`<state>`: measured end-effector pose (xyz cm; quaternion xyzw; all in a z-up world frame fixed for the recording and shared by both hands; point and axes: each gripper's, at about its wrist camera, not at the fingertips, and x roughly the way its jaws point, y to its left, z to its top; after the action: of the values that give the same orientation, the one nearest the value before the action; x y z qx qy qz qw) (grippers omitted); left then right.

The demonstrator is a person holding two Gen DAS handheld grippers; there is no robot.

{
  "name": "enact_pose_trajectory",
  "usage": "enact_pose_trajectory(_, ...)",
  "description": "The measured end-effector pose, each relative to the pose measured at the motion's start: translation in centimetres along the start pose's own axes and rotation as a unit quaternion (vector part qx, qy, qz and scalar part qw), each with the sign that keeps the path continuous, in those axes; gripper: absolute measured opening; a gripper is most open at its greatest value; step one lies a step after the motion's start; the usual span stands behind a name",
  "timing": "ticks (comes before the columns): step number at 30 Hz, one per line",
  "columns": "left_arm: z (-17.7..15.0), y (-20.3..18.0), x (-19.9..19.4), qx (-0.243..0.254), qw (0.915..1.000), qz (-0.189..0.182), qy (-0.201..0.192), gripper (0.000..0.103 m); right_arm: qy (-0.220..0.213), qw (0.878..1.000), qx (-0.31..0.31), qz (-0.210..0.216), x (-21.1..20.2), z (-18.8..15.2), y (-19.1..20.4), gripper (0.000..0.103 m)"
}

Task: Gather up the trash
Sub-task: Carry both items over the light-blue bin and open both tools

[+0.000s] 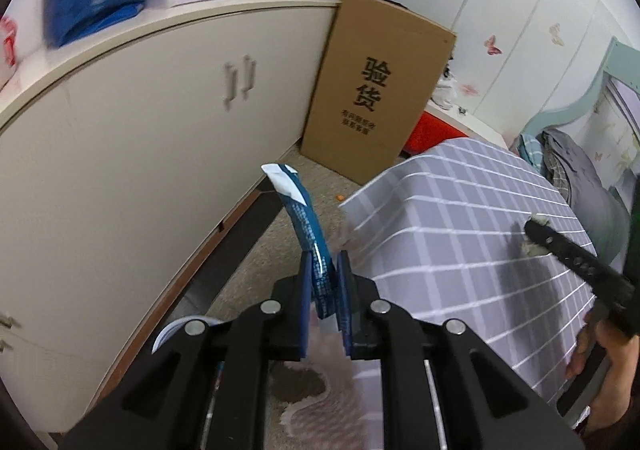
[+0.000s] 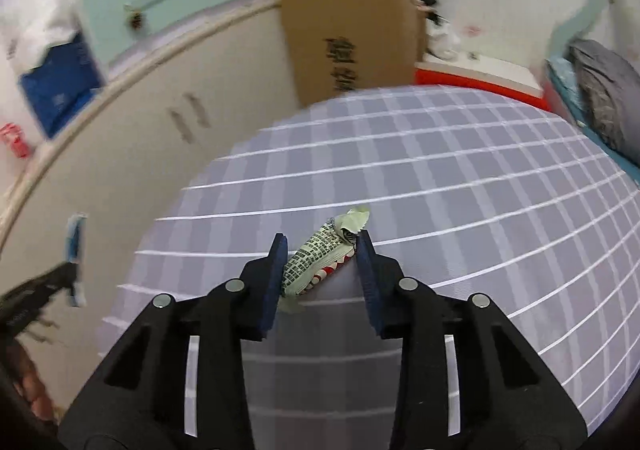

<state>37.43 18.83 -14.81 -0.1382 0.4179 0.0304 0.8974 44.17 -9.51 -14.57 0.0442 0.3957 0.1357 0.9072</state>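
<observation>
My left gripper [image 1: 325,262] is shut on a blue and white sachet wrapper [image 1: 306,219] and holds it in the air beside the table, over the floor. It also shows small and blurred in the right wrist view [image 2: 75,240]. My right gripper [image 2: 322,254] is open over the grey checked tablecloth [image 2: 460,177], its fingers on either side of a crumpled printed candy wrapper [image 2: 320,260] that lies on the cloth. The left finger touches the wrapper. The right gripper [image 1: 538,236] also shows at the right of the left wrist view.
A white cabinet [image 1: 140,121] runs along the left. A tall cardboard box [image 1: 376,89] leans against it behind the table. A red box [image 1: 430,131] and folded clothes [image 1: 568,165] lie beyond the table. A white round thing [image 1: 176,330] stands on the floor under my left gripper.
</observation>
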Motion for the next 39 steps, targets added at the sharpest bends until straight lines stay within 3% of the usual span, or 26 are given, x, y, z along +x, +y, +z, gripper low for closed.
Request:
enact_pose_trajectory(9, -4.3, 9.3, -1.7, -0.062, 0.9978, 0.016, 0.015, 0.012, -0.002, 0.986, -0.095, 0.135, -2.6, -3.8, 15.5, 0.035)
enact_pose_trajectory(15, -8.0, 15.5, -0.4, -0.111, 0.9923, 0.030, 0.044, 0.012, 0.045, 0.970, -0.171, 0.165, 0.7, -10.2, 24.8, 0.035)
enact_pose_trajectory(20, -11.4, 19.0, 2.8, -0.141, 0.9861, 0.044, 0.077, 0.012, 0.088, 0.966, -0.185, 0.155, 5.3, -14.3, 27.0, 0.035)
enact_pose_trajectory(29, -16.3, 22.8, 10.4, -0.196, 0.9697, 0.040, 0.140, 0.016, 0.157, 0.964, -0.167, 0.136, 14.1, -19.0, 26.4, 0.035)
enact_pose_trajectory(30, -16.5, 22.9, 11.1, -0.200, 0.9681, 0.039, 0.145, 0.024, 0.161, 0.964, -0.164, 0.135, 14.8, -19.3, 26.6, 0.035)
enact_pose_trajectory(31, -16.9, 23.4, 11.8, -0.207, 0.9656, 0.040, 0.152, 0.042, 0.166, 0.964, -0.160, 0.133, 15.7, -19.5, 26.5, 0.035)
enact_pose_trajectory(33, -17.5, 24.2, 12.9, -0.220, 0.9617, 0.050, 0.155, 0.057, 0.179, 0.963, -0.152, 0.131, 17.2, -20.1, 26.2, 0.035)
enact_pose_trajectory(39, -19.3, 25.4, 14.3, -0.225, 0.9568, 0.056, 0.175, 0.063, 0.206, 0.958, -0.149, 0.133, 19.9, -22.1, 26.5, 0.035)
